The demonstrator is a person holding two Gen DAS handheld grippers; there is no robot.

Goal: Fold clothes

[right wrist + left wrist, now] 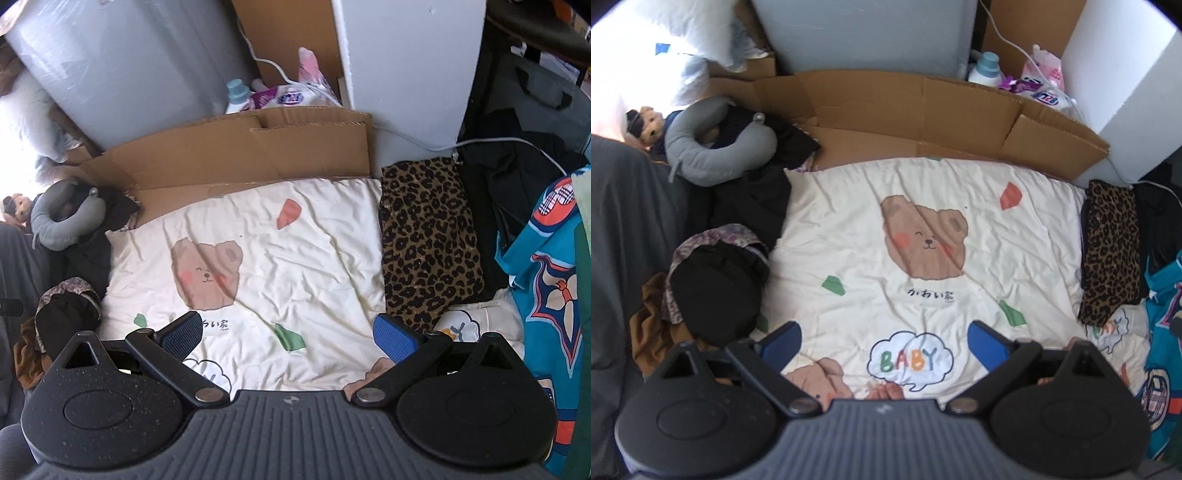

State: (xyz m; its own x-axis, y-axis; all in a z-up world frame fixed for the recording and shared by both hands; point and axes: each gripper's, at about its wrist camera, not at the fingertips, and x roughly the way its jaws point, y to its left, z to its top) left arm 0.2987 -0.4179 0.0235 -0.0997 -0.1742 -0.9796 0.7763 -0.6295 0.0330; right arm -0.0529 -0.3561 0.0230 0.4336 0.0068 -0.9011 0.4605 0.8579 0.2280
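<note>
**Both grippers empty above the quilt**

Currently the left gripper (pixel 884 341) hangs over the lower middle of the cream bear quilt (pixel 923 221), its blue fingers (pixel 984 345) spread wide with nothing between them. Likewise the right gripper (pixel 290 336) has its fingers (pixel 393 338) wide apart and empty. A folded leopard garment (pixel 428 243) lies on the quilt's right edge, right of centre in the right wrist view. A black and floral clothes pile (pixel 716 288) sits at the quilt's left edge, lower left in the left wrist view. Cardboard (pixel 923 114) stands along the quilt's far edge, with a grey neck pillow (pixel 713 147) at upper left. A turquoise cloth (pixel 546 280) fills the right edge.
</note>
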